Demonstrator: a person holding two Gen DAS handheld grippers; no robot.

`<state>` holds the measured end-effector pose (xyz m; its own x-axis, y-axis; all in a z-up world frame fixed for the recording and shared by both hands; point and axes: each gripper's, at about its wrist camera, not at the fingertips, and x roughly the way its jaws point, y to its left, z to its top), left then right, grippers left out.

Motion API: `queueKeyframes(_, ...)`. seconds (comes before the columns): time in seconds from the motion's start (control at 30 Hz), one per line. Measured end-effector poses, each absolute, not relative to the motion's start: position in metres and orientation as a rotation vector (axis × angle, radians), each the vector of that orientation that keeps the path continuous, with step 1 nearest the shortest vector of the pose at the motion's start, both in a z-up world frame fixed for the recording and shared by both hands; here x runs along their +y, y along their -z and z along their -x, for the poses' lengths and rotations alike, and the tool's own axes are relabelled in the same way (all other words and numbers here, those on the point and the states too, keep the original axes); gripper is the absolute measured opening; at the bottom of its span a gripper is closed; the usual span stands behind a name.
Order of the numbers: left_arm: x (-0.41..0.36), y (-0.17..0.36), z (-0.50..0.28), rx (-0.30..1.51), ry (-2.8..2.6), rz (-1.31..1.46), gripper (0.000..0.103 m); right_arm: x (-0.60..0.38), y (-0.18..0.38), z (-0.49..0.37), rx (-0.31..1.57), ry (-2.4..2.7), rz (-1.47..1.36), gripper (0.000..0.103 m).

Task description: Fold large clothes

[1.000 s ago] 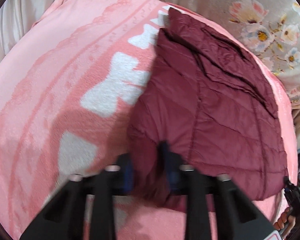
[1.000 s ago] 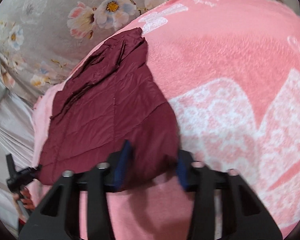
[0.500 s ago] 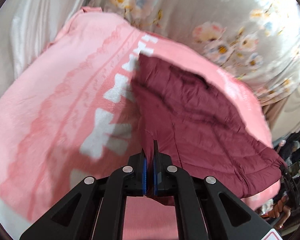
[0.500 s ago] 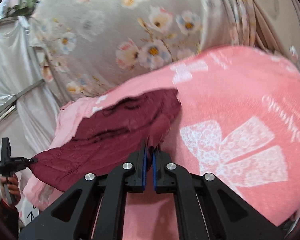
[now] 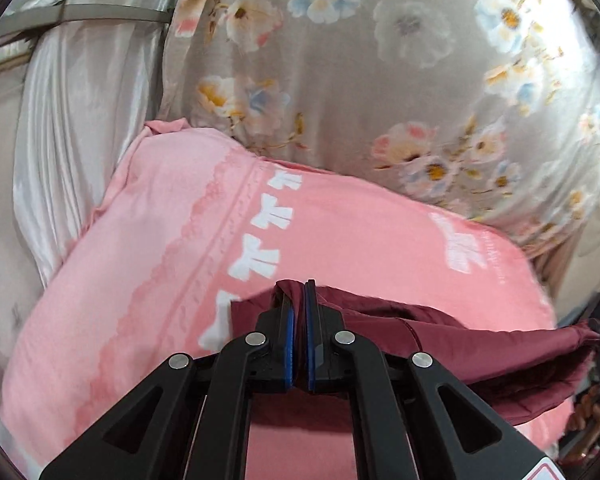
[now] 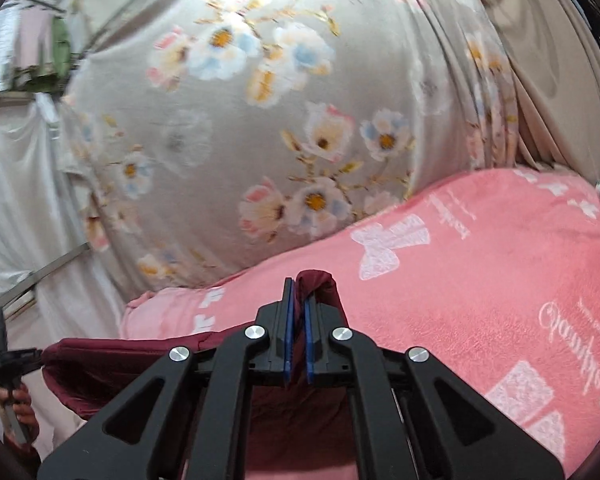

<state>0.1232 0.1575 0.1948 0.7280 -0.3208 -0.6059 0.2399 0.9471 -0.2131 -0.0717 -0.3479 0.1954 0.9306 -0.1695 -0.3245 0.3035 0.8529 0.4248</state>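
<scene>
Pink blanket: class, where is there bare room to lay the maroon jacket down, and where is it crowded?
Bare pink blanket lies between the floral cloth and the lifted maroon jacket, and by the bow prints. Crowded: under the jacket.

A home bedroom: a pink blanket [image 5: 380, 240] covers the bed below the tool, flowered curtains [image 5: 380, 80] hanging beyond it.

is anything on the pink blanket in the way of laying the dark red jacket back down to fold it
Nothing visible is. Both tongs, left and right, are shut on the jacket, and the pink blanket ahead of it lies bare up to the flowered cloth behind.
</scene>
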Motion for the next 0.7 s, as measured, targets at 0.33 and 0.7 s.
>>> queueKeyframes(0.33,0.088,-0.070,-0.260,0.913,0.120,-0.025,0.003,-0.380,-0.079,-0.057,0.514,0.417,-0.519,0.003)
queueKeyframes(0.7,0.069,0.018,-0.294,0.994,0.081,-0.073,0.008,-0.387,0.000,-0.100,0.667,0.478,-0.499,0.003)
